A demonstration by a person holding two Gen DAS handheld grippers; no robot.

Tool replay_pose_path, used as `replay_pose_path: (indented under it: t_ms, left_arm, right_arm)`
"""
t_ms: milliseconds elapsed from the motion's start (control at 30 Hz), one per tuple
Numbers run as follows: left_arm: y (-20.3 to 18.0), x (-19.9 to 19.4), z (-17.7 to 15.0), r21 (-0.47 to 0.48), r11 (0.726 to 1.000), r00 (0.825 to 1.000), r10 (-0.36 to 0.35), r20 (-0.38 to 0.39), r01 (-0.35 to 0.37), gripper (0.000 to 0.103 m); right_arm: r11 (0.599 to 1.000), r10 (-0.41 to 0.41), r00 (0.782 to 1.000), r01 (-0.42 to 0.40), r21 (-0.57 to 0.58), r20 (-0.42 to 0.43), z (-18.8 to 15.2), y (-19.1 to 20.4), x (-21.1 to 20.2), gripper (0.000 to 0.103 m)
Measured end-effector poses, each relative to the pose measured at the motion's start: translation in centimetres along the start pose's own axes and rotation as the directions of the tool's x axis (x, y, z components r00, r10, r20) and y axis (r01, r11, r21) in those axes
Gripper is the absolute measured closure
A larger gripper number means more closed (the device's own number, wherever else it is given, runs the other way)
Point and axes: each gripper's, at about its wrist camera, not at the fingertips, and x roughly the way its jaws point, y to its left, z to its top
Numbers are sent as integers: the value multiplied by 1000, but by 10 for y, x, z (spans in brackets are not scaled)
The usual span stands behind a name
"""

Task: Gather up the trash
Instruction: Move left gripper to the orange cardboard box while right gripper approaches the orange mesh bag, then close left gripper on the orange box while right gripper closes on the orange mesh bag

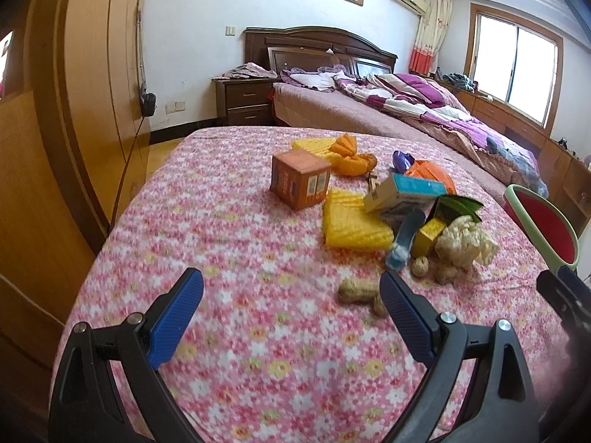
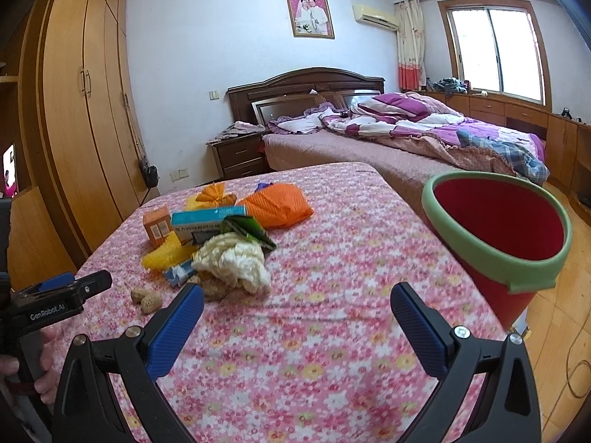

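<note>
1. Right wrist view: trash pile [image 2: 221, 243] of small boxes, yellow foam, orange bag, crumpled white paper and peanut shells lies mid-table, left of the red bin [image 2: 517, 258].
2. Left gripper [image 1: 291, 295] and right gripper [image 2: 297, 304] both gape, empty.
3. Pink floral tablecloth [image 2: 332, 332]; bed [image 2: 406, 147] behind.
</note>
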Motion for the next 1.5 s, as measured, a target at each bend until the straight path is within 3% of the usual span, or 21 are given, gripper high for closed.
replay_pose_path:
  t_ms: [533,833,1133,1233,1333,1433,1500]
  left_arm:
    - [4,44,78,89,996,999,-8,-54,13,7]
    - [8,101,93,65,998,993,-10,-122,18,8]
    - [16,135,93,-10,997,980,-73,-183,72,24]
    - [15,141,92,-23,993,973,-120,-198,118,38]
    - [13,142,92,-27,991,973,-135,-187,132,39]
    - [16,141,92,-38,989,973,-145,-181,140,39]
    - [18,139,91,-46,989,972,-149,-180,143,39]
  right_arm:
    - [996,32,992,-21,91,-121,79,-23,57,0]
    - [993,92,955,-69,91,-281,95,-15,122,0]
    - [993,117,909,-107,48,-399,99,-4,187,0]
    - [991,130,895,-120,51,-426,98,-4,202,7]
    - [992,129,887,-120,48,-444,96,-2,212,17]
    - [991,136,881,-124,56,-454,93,0,219,33]
    - [991,133,888,-127,44,-440,94,2,219,53]
